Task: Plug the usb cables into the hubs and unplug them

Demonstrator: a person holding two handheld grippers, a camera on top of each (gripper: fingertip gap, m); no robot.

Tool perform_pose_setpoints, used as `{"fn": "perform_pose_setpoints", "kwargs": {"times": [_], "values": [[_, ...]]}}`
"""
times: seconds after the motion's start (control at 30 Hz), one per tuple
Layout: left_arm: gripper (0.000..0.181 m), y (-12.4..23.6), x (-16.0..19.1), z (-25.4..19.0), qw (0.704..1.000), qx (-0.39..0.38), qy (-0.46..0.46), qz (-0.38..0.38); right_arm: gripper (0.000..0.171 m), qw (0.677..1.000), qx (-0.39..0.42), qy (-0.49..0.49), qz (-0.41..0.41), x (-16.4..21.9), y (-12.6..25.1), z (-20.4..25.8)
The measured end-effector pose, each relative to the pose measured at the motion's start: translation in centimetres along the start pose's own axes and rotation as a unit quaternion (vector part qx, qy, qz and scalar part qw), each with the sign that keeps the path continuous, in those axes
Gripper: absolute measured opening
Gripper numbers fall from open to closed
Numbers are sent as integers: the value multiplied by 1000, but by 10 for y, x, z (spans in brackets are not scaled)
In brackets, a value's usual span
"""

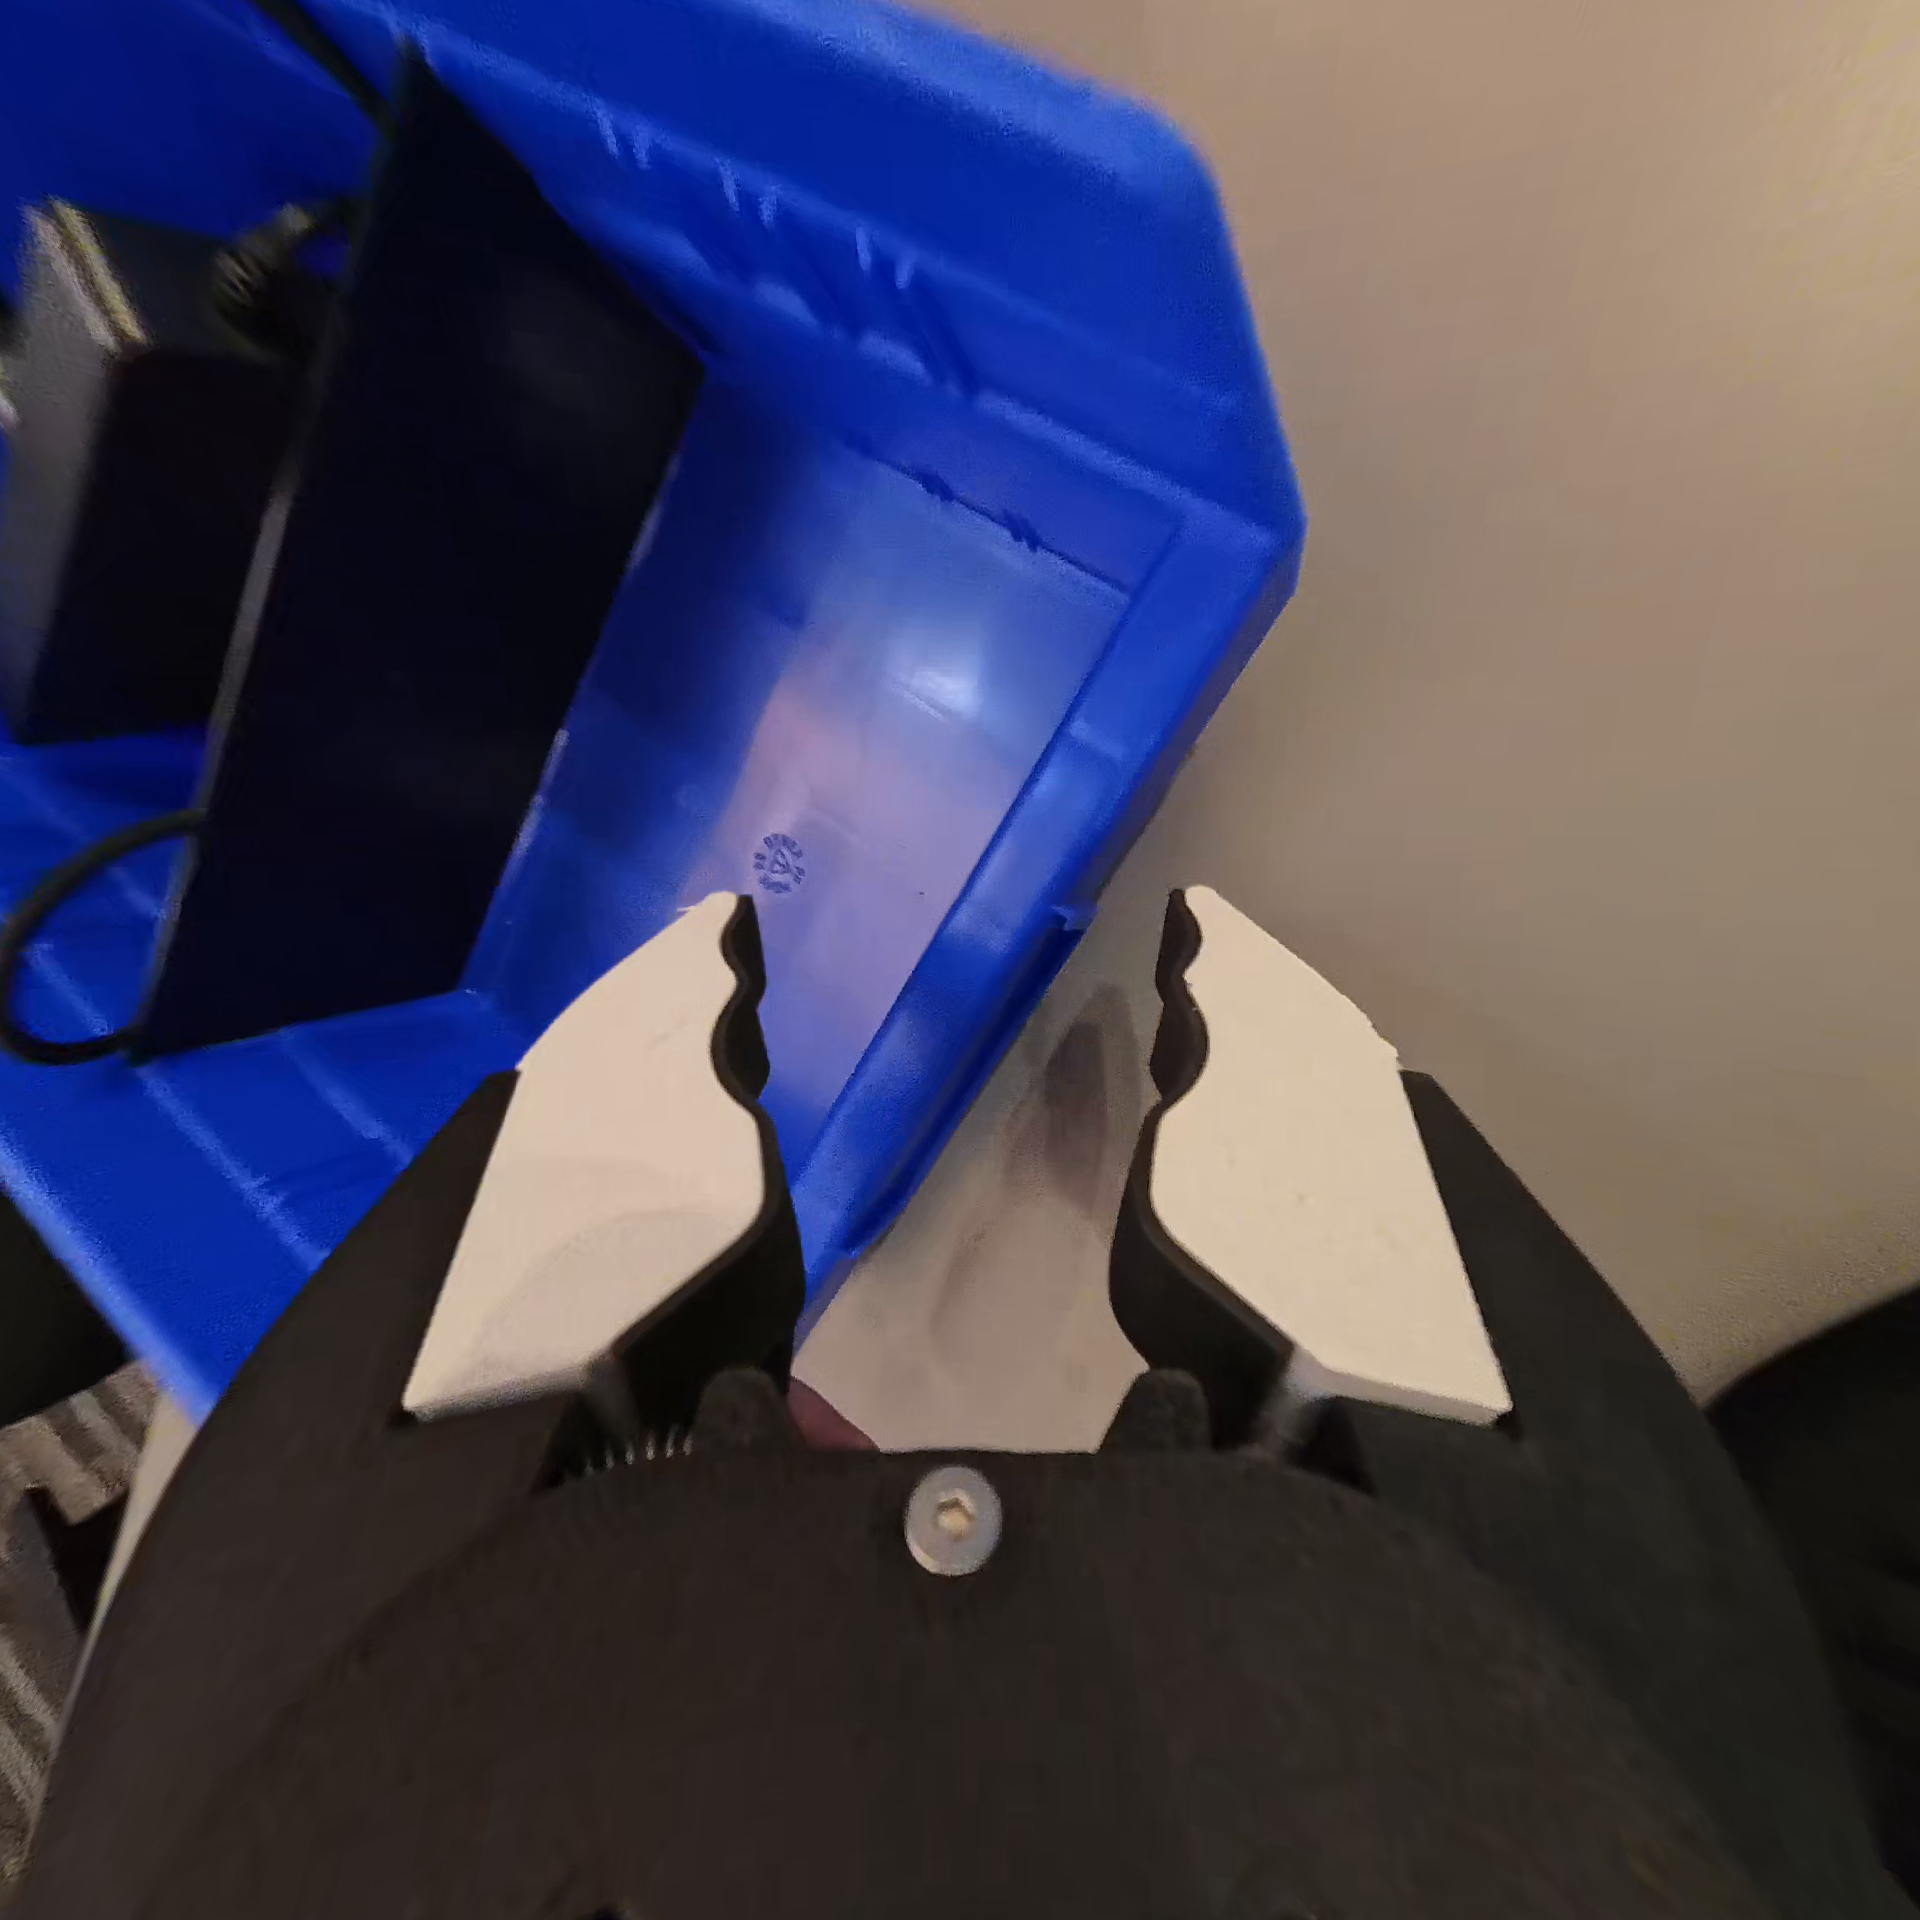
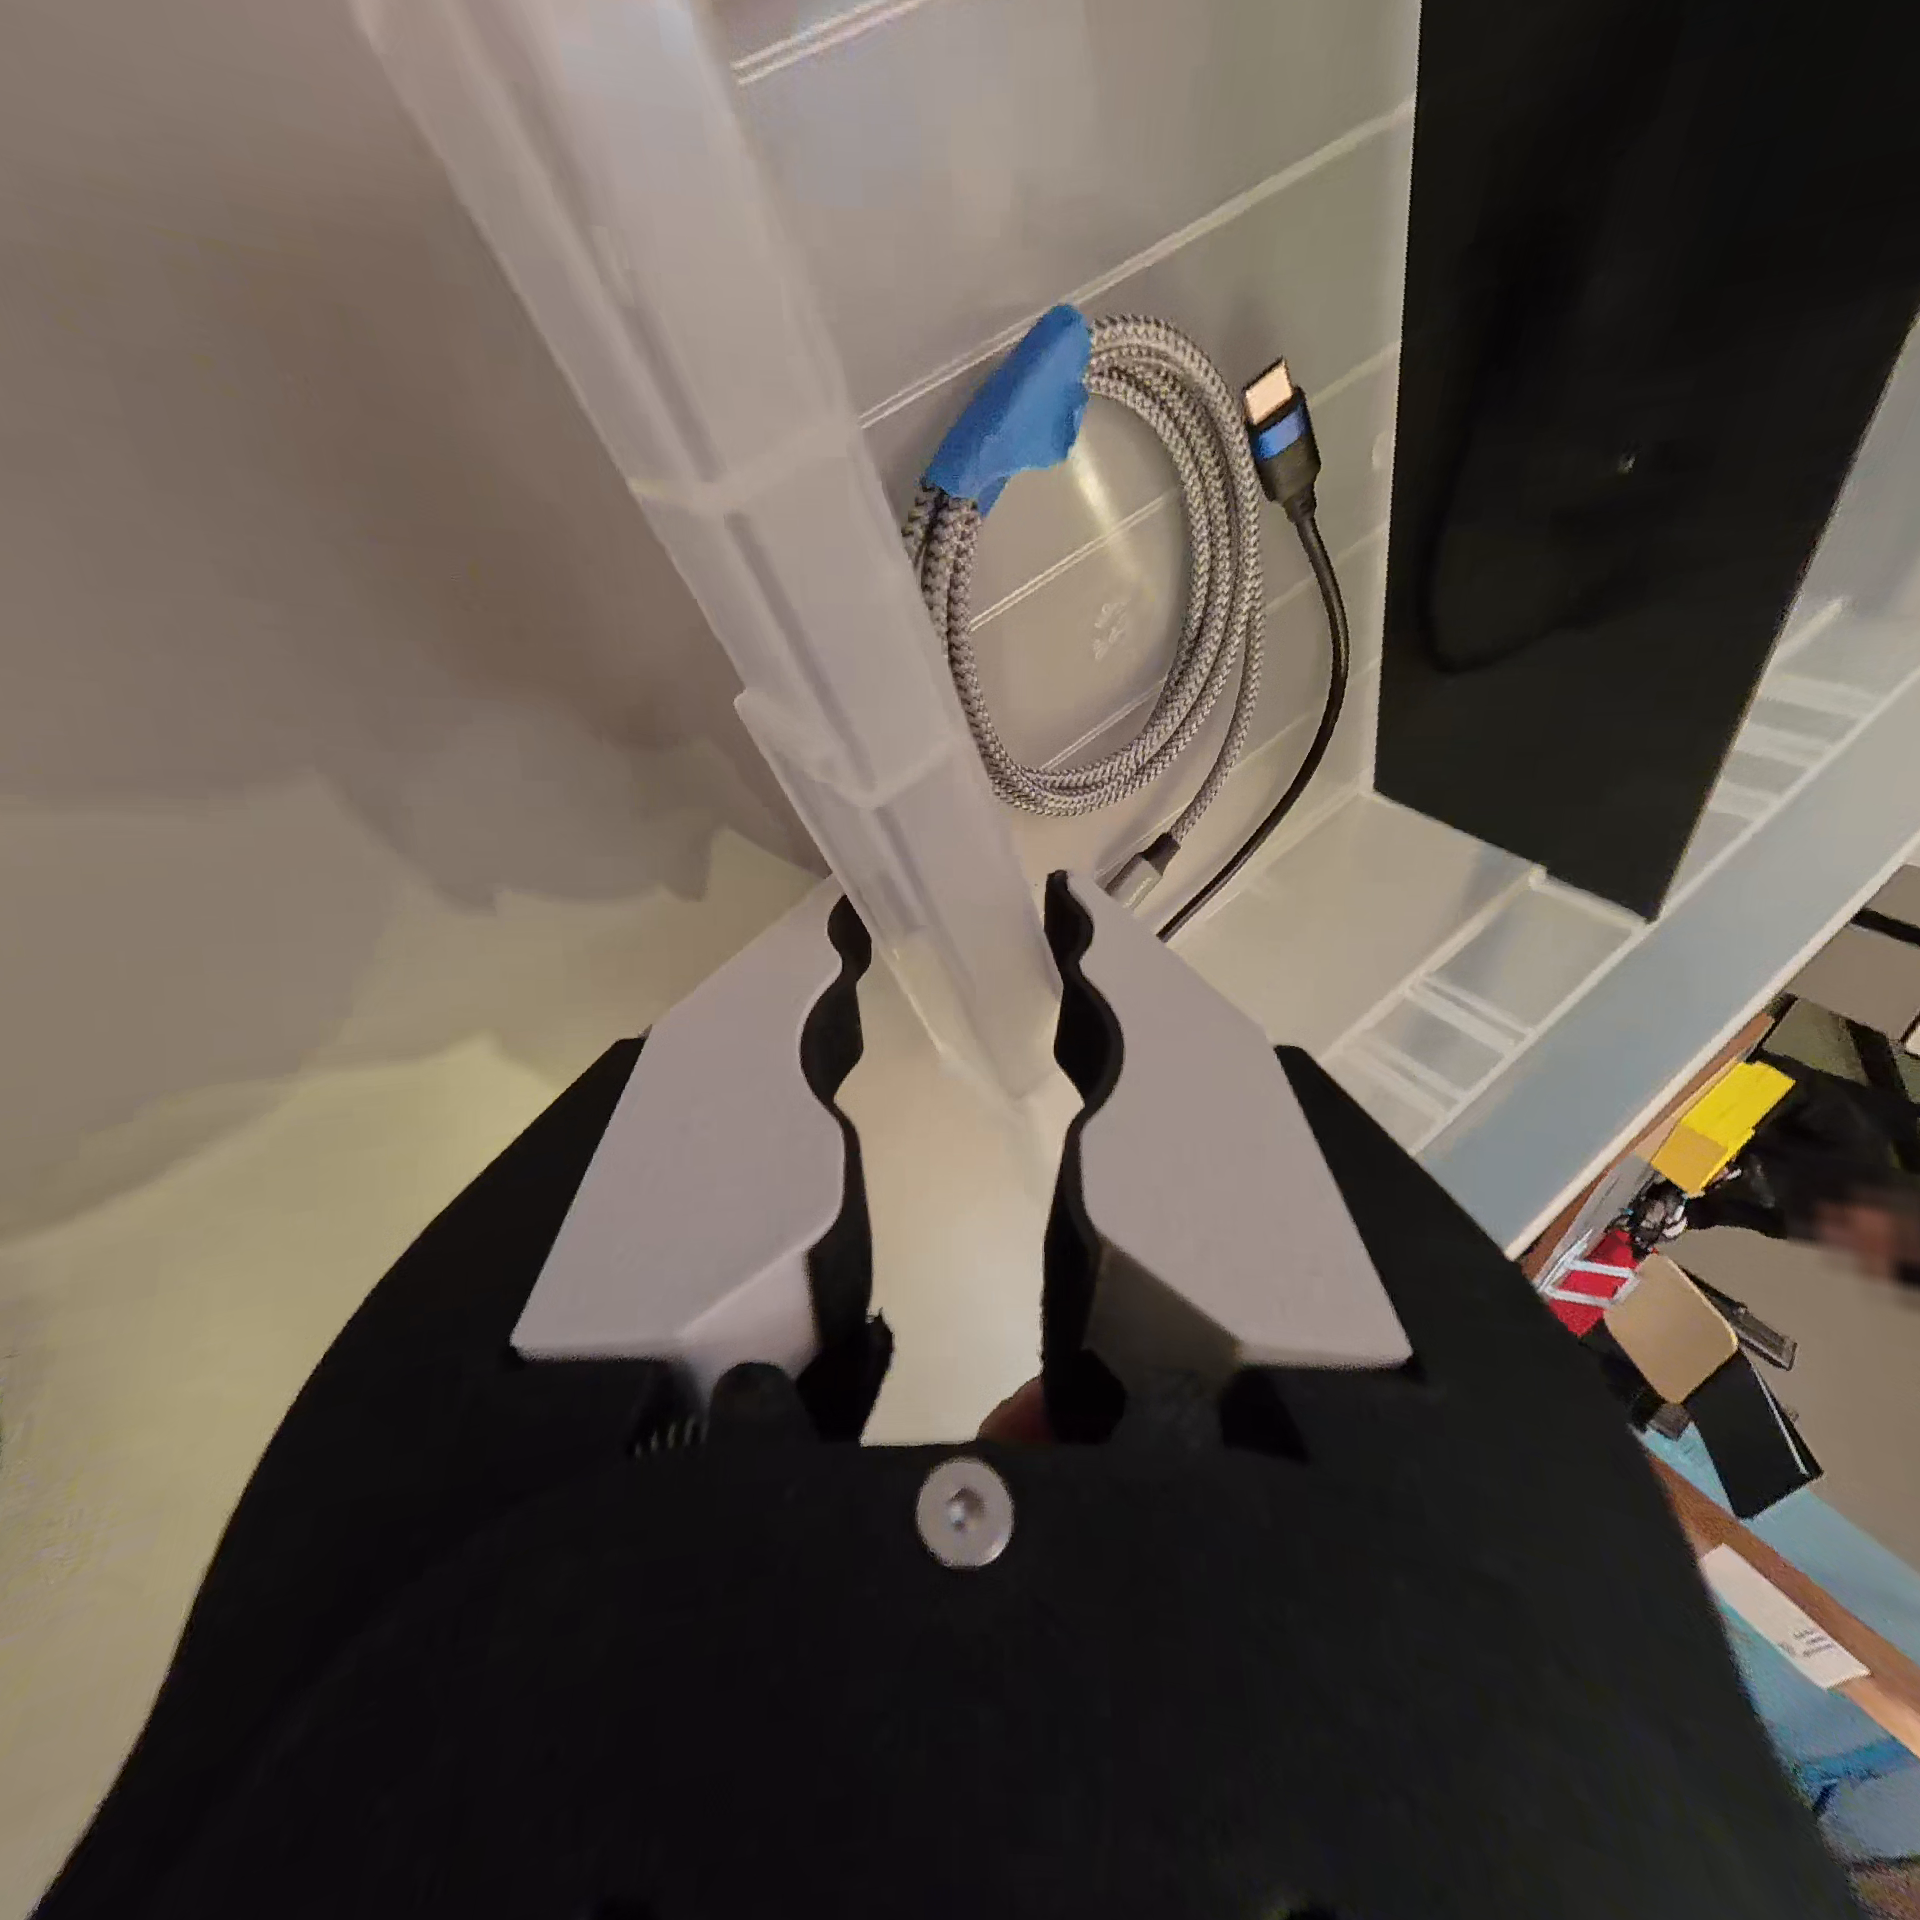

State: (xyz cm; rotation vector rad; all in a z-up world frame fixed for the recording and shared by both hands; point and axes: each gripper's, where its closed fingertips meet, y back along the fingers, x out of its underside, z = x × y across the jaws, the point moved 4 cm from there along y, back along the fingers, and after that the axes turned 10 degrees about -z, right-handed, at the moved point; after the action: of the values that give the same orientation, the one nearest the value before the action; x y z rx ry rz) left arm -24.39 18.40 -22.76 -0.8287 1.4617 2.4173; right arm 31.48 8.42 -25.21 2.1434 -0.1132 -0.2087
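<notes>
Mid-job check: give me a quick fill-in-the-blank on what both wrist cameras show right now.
1. The left gripper hangs open over a corner of the ____ bin.
2. The coiled braided cable is bound with blue ____.
3. The right gripper straddles the wall of the ____ plastic bin.

Missing: blue; tape; clear

Pale tabletop [image 1: 1558, 416]; grey patterned carpet [image 1: 62, 1455], perhaps; cluttered wooden shelf [image 2: 1766, 1382] at right

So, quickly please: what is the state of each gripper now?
Left gripper: open, holding nothing.
Right gripper: open, jaws around the clear bin wall, not clamped.
</notes>
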Motion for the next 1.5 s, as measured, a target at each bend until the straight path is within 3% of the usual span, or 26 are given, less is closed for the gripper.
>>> {"fn": "perform_pose_setpoints", "kwargs": {"times": [0.13, 0.43, 1.03, 1.5], "values": [[67, -22, 18, 0, 1000, -2, -8, 27, 32, 1000, 0, -11, 7, 18, -2, -7], [49, -23, 16, -1, 997, -19, -62, 35, 31, 999, 3, -34, 29, 49, -5, -19], [45, 1, 37, -21, 997, -11, -39, 73, 31, 995, 14, -83, 53, 79, -4, -24], [42, 12, 67, 3, 994, -5, -103, 33, 31, 993, 16, -101, 66, 89, -11, -36]]}}
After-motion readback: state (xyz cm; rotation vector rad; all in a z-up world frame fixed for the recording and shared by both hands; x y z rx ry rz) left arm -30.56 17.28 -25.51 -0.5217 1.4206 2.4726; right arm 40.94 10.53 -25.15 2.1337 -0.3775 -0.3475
